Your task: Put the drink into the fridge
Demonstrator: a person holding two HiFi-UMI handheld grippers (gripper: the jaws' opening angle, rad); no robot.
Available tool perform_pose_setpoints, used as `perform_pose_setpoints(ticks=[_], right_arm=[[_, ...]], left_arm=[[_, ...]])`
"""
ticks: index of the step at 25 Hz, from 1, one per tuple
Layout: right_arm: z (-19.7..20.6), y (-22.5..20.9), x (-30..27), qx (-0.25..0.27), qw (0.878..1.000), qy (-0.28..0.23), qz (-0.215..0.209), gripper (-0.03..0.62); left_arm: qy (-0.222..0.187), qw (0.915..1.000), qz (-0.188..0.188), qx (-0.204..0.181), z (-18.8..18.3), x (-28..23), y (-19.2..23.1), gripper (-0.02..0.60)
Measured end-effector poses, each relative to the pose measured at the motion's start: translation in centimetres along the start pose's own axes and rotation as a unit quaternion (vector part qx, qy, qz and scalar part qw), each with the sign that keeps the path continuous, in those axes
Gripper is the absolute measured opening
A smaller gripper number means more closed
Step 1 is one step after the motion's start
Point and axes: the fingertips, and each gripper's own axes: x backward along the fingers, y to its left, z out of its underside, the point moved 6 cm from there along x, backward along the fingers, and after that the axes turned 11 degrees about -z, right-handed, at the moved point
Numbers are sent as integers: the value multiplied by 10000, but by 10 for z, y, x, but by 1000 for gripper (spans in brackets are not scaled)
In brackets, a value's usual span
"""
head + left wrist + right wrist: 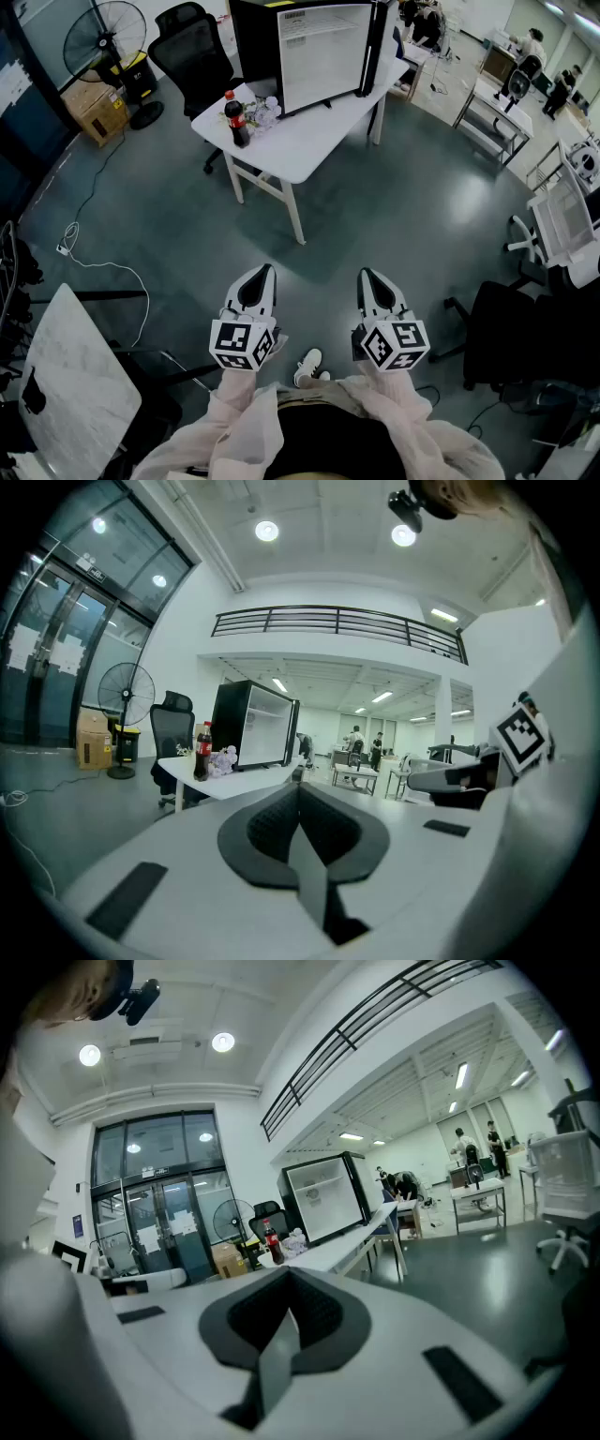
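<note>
- L gripper: jaws are shut pad to pad, nothing gripped. It is held out fwd, near level, tip dipped slightly.
- R gripper: jaws likewise closed and empty. It is held parallel to L, same slight dip.
- Forearms: both in pale sleeves, extended side by side over the floor, well apart from the white table.
- Drink: cola bottle, red cap, stood upright near the table's left corner, beside a pale crumpled bundle.
- Fridge: black, door open, set twd the table's far edge, behind the bottle.
</note>
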Motion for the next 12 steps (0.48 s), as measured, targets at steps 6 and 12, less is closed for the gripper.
perform_pose_setpoints(ticks=[6, 12], right_arm=[[1, -2, -2, 1, 10000, 48, 26, 9], [3, -8, -13, -72, 9999, 67, 55, 11]], left_arm=[[4, 10000, 57, 17, -2, -6, -1, 11], [93, 9999, 21, 86, 3, -14, 4, 11]])
